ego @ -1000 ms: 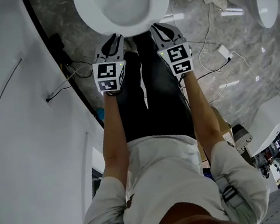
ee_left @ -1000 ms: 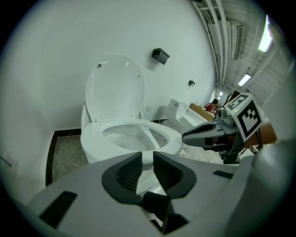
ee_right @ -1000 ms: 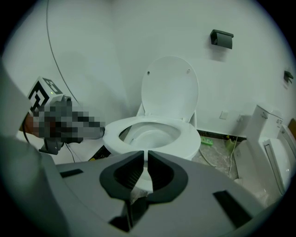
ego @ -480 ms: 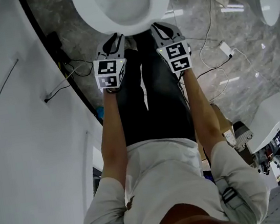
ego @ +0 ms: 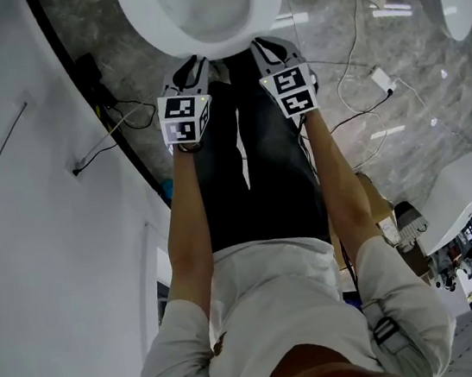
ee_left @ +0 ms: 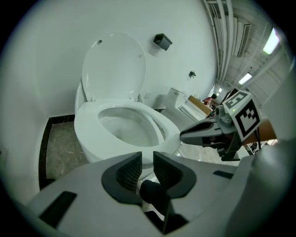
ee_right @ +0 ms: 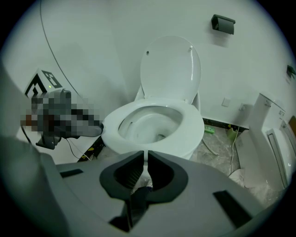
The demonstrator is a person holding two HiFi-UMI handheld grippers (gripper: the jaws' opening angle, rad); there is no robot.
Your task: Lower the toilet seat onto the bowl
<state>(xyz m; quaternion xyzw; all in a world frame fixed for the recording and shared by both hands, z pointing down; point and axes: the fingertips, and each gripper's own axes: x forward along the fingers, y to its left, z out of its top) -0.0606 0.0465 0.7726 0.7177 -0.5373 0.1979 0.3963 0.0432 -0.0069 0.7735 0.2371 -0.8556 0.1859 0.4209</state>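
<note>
The toilet seat (ee_left: 162,129) appears to lie flat on the bowl (ee_left: 84,138) just ahead of and below both tools, long axis pointing away from them; only the solid lid (ee_left: 113,65) stands upright beyond. The left gripper (ee_left: 147,159) has its jaws slightly apart, the right gripper (ee_right: 145,159) nearly together, both empty and equally near the front rim. Nothing stands between; a plug with cables (ego: 376,85) lies on the floor to the right.
</note>
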